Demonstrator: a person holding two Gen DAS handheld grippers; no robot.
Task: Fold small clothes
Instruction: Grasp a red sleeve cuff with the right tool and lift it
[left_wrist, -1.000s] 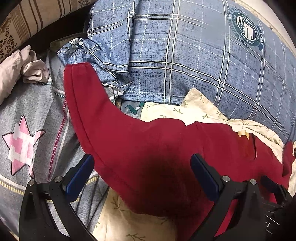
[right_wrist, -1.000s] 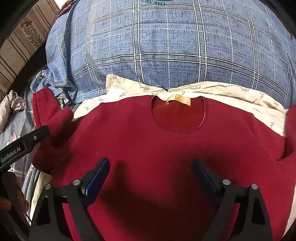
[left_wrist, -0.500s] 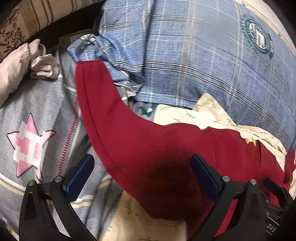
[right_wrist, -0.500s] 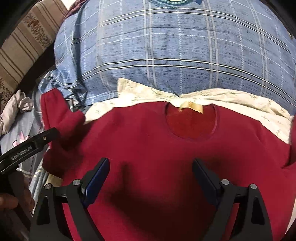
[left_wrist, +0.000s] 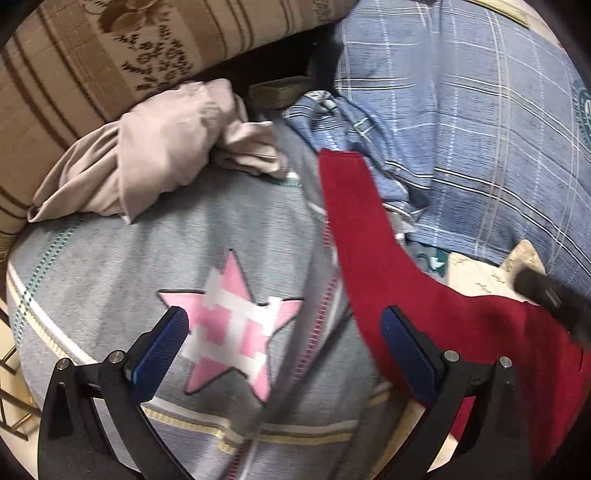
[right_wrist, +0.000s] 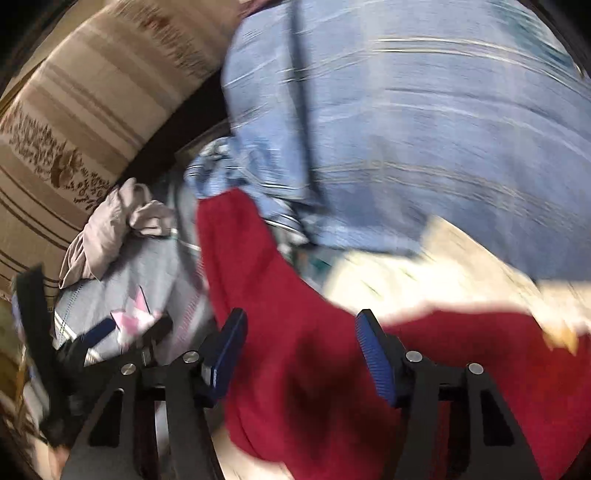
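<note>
Left gripper (left_wrist: 284, 347) jaws apart over the grey star blanket (left_wrist: 147, 266), holding nothing. Right gripper (right_wrist: 299, 350) jaws apart above the red sweater (right_wrist: 295, 332), which lies spread on the bed, sleeve toward the blue checked quilt (right_wrist: 406, 129).

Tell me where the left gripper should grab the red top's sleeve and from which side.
Grip the red sleeve at its cuff end, probably coming in from the left, over the grey star fabric. The sleeve lies flat and stretched away from the body, its left edge free, while crumpled blue plaid cloth crowds the right edge. The left gripper is open, nearest that side.
</note>
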